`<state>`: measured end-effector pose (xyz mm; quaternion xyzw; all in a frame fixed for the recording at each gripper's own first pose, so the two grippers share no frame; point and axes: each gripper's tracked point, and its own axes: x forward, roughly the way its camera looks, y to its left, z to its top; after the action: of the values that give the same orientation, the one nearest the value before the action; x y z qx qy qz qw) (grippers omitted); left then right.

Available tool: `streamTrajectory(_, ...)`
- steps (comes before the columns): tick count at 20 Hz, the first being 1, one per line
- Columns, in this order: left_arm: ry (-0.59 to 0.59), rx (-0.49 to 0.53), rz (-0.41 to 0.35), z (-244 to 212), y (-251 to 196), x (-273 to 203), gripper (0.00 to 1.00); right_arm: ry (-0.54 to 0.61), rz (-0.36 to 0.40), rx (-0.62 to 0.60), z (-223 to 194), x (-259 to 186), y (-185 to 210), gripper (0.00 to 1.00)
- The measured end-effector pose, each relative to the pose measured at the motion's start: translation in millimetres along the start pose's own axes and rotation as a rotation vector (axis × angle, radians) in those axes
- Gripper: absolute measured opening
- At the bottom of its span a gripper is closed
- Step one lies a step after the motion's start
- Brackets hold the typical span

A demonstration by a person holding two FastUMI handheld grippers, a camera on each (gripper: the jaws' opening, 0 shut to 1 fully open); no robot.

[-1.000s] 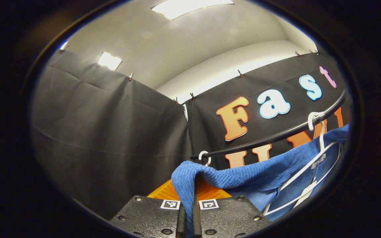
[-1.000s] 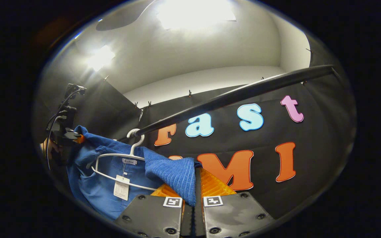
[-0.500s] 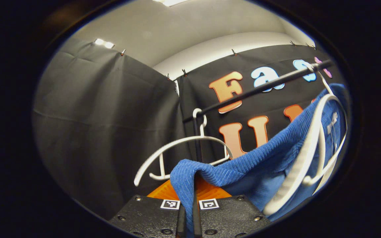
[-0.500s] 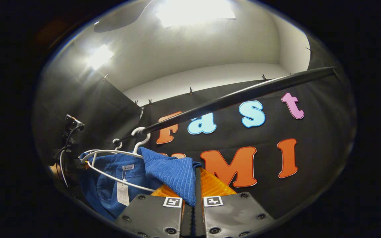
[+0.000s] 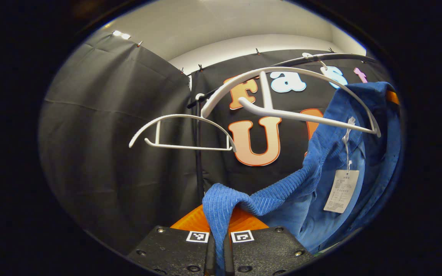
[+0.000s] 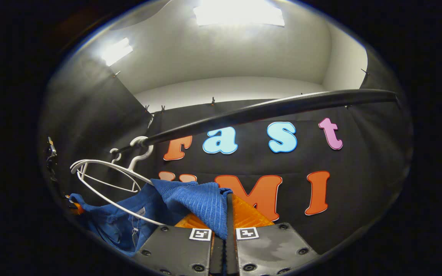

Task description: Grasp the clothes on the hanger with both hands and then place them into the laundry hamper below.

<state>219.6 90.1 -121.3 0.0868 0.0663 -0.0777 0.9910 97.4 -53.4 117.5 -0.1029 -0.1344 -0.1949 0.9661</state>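
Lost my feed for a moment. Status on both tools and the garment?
Left tool shut on blue garment. Right tool shut on it too. Garment hangs below white hanger on the rail. Hamper unseen.

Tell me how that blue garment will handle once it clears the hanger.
Likely floppy: the blue garment sags in a swag between the left gripper and the white hanger. The ribbed hem pinched in the right gripper probably grips well. Its paper tag dangles and may snag.
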Motion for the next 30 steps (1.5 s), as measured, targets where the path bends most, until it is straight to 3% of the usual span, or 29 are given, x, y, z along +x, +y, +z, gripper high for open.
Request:
streamTrajectory(3, -0.007, 0.004, -0.022, -12, -22, -12, 0.08, 0.035, -0.059, 0.007, -14, 6, -21, 0.10)
streamTrajectory(6, 0.024, 0.010, -0.060, -26, -45, -19, 0.05, 0.067, -0.059, 0.038, -32, 15, -31, 0.10)
streamTrajectory(7, 0.024, 0.017, -0.069, -26, -52, -22, 0.10, 0.072, -0.066, 0.038, -36, 17, -37, 0.10)
streamTrajectory(12, 0.029, -0.015, -0.073, -37, -71, -46, 0.10, 0.154, -0.090, -0.004, -71, 27, -51, 0.10)
streamTrajectory(13, 0.042, -0.024, -0.079, -43, -75, -52, 0.06, 0.164, -0.095, -0.006, -76, 25, -54, 0.10)
streamTrajectory(21, 0.115, -0.032, -0.087, -61, -76, -81, 0.08, 0.228, -0.110, -0.065, -97, -11, -74, 0.10)
streamTrajectory(25, 0.132, -0.031, -0.069, -66, -67, -90, 0.08, 0.256, -0.050, -0.039, -109, -34, -59, 0.10)
streamTrajectory(30, 0.183, -0.028, -0.120, -78, -90, -92, 0.08, 0.348, 0.093, 0.018, -139, -56, -13, 0.10)
